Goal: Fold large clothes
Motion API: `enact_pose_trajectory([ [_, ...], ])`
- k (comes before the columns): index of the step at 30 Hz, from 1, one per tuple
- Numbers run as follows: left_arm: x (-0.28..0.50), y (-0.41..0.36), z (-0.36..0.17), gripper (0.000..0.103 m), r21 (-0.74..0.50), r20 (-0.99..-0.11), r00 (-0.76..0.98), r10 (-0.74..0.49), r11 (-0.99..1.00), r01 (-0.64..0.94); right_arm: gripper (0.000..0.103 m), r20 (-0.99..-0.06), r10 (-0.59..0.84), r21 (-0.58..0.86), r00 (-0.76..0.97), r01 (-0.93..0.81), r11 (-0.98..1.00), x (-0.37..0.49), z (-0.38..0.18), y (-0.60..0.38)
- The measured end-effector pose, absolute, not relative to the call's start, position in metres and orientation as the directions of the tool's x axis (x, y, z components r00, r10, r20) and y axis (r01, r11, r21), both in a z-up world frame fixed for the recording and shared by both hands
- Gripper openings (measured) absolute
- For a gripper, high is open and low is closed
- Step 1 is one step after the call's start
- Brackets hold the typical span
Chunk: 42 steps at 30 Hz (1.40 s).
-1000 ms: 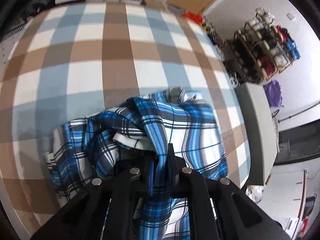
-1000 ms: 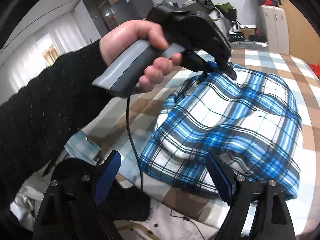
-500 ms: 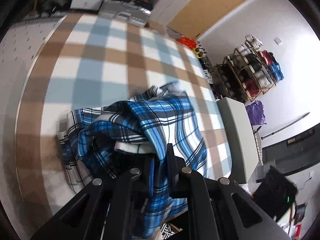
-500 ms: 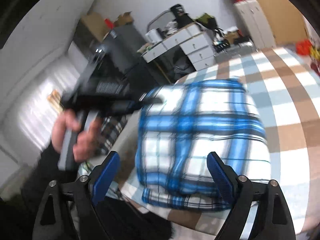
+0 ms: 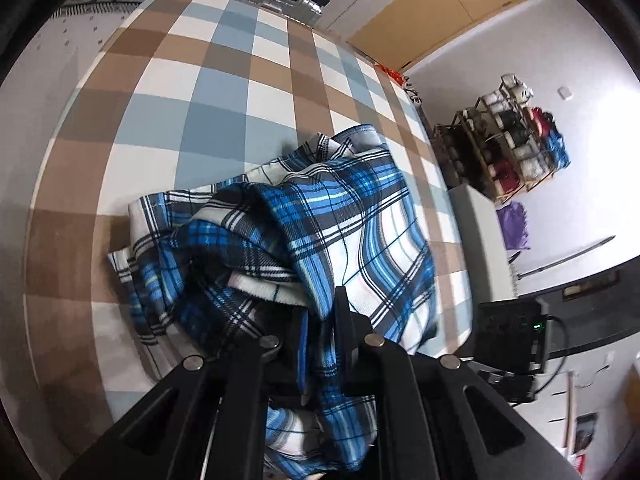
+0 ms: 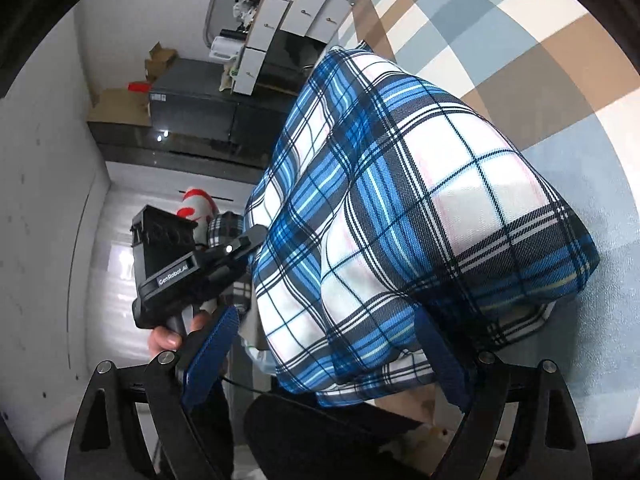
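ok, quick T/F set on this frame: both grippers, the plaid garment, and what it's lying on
1. The left gripper is shut on a fold of the blue plaid garment. True.
2. The right gripper is clamped on the garment. False: its jaws stand wide open, the garment's near edge between them with the pads off the cloth.
3. The garment lies on a checked brown, blue and white cover. True.
4. The garment is spread out flat in one layer. False: it is bunched and doubled over into a thick bundle.
5. The right wrist view shows a hand holding the left gripper's handle. True.
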<state>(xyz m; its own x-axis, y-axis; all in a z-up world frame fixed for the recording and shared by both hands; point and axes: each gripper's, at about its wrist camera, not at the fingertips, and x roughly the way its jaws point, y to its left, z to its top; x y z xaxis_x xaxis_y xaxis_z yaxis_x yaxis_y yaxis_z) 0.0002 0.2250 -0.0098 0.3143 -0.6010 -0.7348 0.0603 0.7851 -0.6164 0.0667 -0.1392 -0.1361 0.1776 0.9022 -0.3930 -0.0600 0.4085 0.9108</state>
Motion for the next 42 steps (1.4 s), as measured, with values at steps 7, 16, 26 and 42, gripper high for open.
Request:
enact_pose_trajectory([
  [7,-0.013,0.208,0.018,0.006,-0.585,-0.736,0.325,-0.593,0.800,0.133,0.090,-0.368,0.912,0.926,0.183,-0.024,0.378,0.064,-0.139,-0.153],
  [16,-0.007,0.211,-0.015,0.005,-0.570,-0.785,0.249,-0.567,0.819,0.069,0.091,-0.446,0.880,0.894,0.165,0.042,0.445,0.064,-0.148,-0.165],
  [26,-0.022,0.208,-0.022,0.079,-0.571,-0.801,0.217,-0.558,0.821,0.003,0.091,-0.579,0.755,0.796,0.308,0.012,0.605,0.060,-0.129,-0.175],
  [42,-0.028,0.192,-0.042,0.030,-0.704,-0.697,0.173,-0.696,0.710,0.021,0.029,-0.582,0.705,0.774,0.404,0.010,0.633,0.056,-0.136,-0.178],
])
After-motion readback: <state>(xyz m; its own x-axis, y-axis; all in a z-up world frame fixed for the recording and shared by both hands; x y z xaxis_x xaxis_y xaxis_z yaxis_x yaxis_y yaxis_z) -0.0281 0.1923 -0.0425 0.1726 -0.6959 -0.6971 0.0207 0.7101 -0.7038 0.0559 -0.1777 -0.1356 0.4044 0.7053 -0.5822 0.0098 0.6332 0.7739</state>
